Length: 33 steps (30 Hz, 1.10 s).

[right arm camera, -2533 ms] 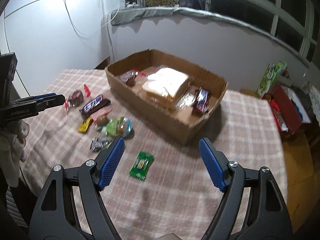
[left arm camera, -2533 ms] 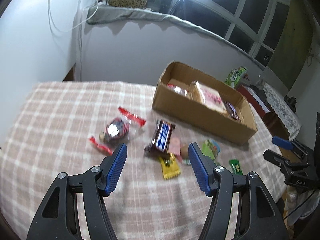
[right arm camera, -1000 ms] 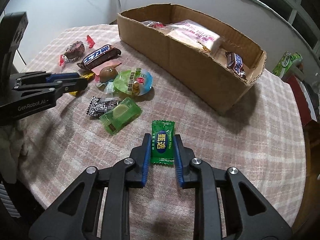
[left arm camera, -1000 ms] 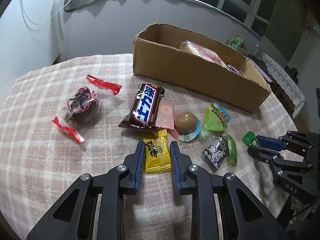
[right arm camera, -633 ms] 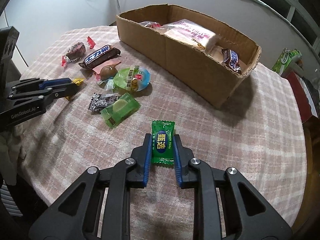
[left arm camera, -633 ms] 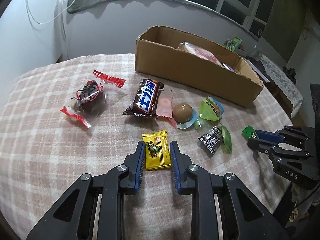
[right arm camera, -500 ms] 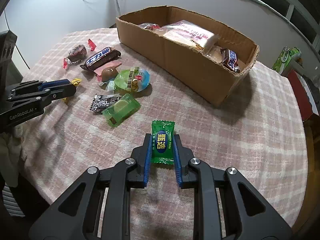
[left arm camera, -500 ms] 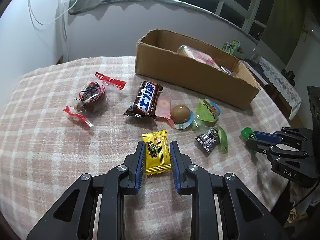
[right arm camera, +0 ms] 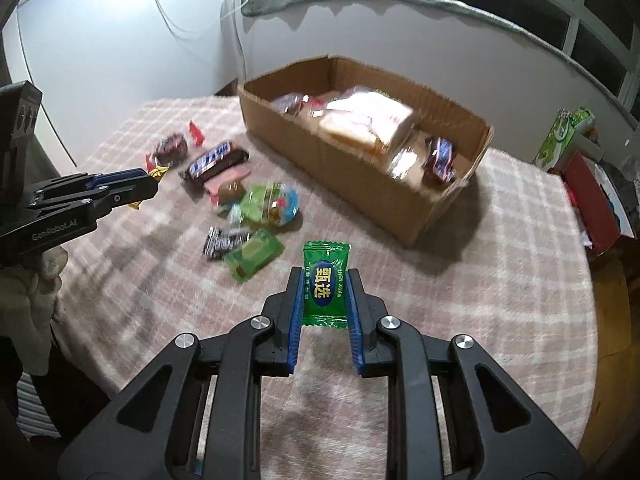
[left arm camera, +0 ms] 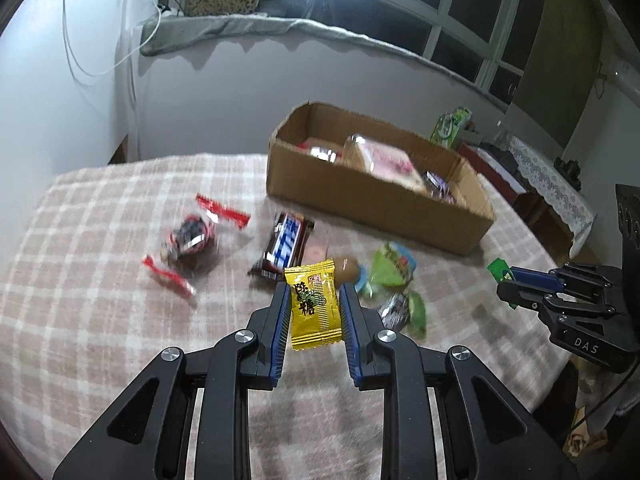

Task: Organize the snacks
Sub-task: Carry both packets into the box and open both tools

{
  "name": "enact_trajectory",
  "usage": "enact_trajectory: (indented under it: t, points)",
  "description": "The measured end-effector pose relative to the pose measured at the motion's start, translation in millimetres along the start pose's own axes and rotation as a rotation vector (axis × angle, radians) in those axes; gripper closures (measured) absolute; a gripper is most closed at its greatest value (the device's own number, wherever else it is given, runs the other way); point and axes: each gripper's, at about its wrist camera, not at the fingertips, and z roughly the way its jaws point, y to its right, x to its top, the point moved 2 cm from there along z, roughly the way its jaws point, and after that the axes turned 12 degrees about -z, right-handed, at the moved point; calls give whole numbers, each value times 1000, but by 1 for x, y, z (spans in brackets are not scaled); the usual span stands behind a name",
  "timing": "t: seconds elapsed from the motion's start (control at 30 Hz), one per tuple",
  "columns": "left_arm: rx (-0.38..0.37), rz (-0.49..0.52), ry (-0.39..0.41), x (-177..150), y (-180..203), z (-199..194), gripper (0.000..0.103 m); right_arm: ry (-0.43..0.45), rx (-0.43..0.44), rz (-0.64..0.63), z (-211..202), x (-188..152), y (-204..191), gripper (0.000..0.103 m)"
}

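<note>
My left gripper (left arm camera: 315,294) is shut on a yellow candy packet (left arm camera: 314,306), held clear above the checked tablecloth (left arm camera: 92,292). My right gripper (right arm camera: 325,280) is shut on a green candy packet (right arm camera: 326,284), also lifted off the cloth. An open cardboard box (left arm camera: 360,202) (right arm camera: 352,168) stands at the back of the table with bread and wrapped snacks inside. Loose on the cloth lie a chocolate bar (left arm camera: 286,242), a red-ended wrapped sweet (left arm camera: 188,238), a brown jelly cup (left arm camera: 346,268) and green packets (right arm camera: 254,254). Each gripper shows in the other's view: the right gripper (left arm camera: 516,284) and the left gripper (right arm camera: 132,188).
The round table's edge falls away at the right, where a low cabinet with a lace cloth (left arm camera: 552,188) and a red box (right arm camera: 596,204) stand. A grey wall and window ledge (left arm camera: 280,28) lie behind the cardboard box. A gloved hand (right arm camera: 36,280) holds the left gripper.
Both grippers closed on their packets, then rose off the cloth with them. The table and box now sit lower and farther in both views.
</note>
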Motion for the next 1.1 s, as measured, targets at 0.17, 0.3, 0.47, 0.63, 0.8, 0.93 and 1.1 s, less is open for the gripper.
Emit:
enact_trajectory:
  t: [0.17,0.3,0.47,0.63,0.8,0.93,1.1]
  points:
    - [-16,-12,30,22,4,-1,80,39,-20,16,-10,15,19,83]
    - [-26,-2,48,37,12,2,80,57,-42,28,-13,27,37,83]
    - [-30,23,62,54,23,9,80,71,-53,33,-10,42,55,83]
    - [-26,43,70,69,32,19,80,70,-60,41,-4,53,68,83]
    - [-21,57,75,83,40,28,80,68,-72,47,6,64,81,83]
    - [-23,63,75,93,46,37,80,65,-77,47,14,74,90,83]
    - [-24,57,67,107,48,53,80,59,-78,52,26,85,101,83]
